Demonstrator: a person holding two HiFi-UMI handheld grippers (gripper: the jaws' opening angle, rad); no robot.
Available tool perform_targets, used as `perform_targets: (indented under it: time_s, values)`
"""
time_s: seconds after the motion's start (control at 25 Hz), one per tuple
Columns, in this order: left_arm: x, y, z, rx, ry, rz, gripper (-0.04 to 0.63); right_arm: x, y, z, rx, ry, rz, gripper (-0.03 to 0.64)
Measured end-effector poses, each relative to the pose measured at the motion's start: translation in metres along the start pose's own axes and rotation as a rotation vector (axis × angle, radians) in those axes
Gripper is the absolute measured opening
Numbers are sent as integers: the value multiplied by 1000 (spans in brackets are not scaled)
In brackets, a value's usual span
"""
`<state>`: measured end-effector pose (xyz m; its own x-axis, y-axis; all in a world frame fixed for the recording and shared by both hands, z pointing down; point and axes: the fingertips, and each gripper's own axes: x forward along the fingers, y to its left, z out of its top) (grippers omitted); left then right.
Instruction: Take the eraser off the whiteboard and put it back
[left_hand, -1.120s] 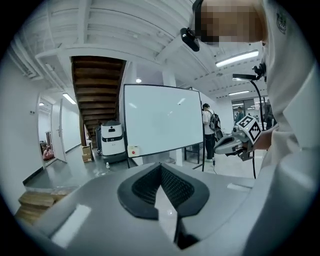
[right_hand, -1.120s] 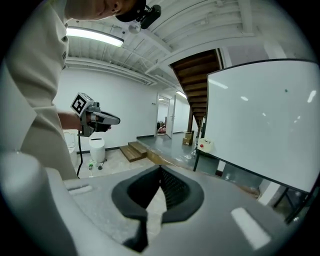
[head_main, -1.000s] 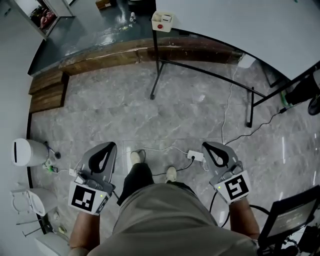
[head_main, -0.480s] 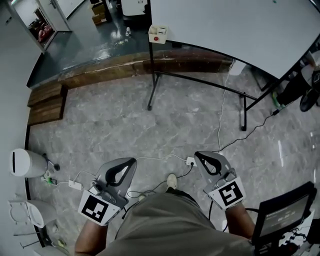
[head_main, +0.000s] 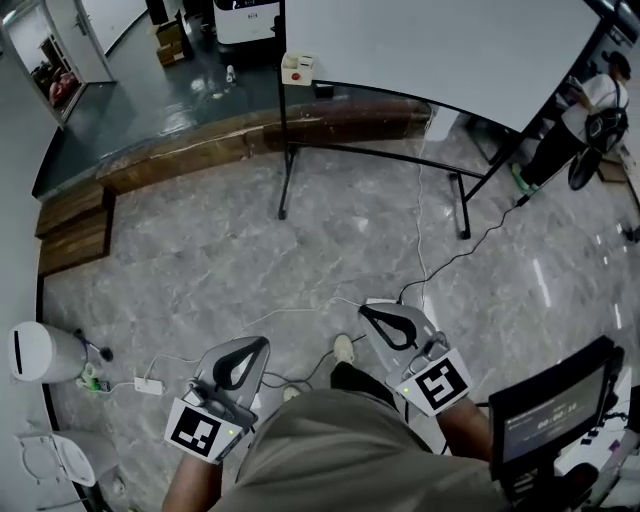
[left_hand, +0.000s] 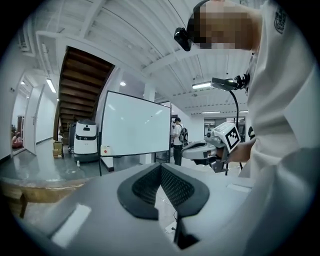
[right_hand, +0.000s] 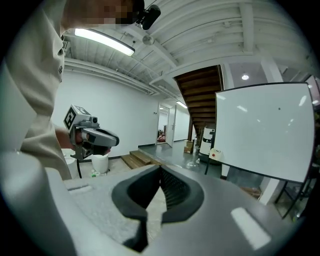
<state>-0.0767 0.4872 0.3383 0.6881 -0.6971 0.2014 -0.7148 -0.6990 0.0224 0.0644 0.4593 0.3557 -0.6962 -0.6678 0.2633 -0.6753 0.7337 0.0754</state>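
Note:
The eraser (head_main: 297, 68), a small white block with a red dot, sits at the lower left corner of the whiteboard (head_main: 440, 45), which stands on a black frame across the room. It shows too in the left gripper view (left_hand: 105, 150) and the right gripper view (right_hand: 215, 154). My left gripper (head_main: 254, 344) and right gripper (head_main: 373, 312) are held in front of my body over the grey stone floor, far from the board. Both are shut with nothing between the pads.
A white wheeled machine (left_hand: 85, 140) stands left of the board near a dark staircase. Wooden steps (head_main: 72, 225) and a white bin (head_main: 35, 351) lie at the left. A power strip (head_main: 150, 385) and cables cross the floor. A person (head_main: 575, 110) stands at far right, a monitor (head_main: 548, 412) beside me.
The view has swung and advanced, so more of the whiteboard and a person at far right show. Both grippers sit lower in the picture and stay shut.

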Motion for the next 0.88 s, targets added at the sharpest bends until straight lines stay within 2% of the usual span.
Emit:
perform_targets:
  time_s: [0.44,0.88]
  values:
    - [-49,-26,-15,0,-47,-87,3,-26,76,11,-38,-18,-29,3]
    - [-84,-37,-27,-7,-37,-78,3,-27,117,14,-69,-19,12,3]
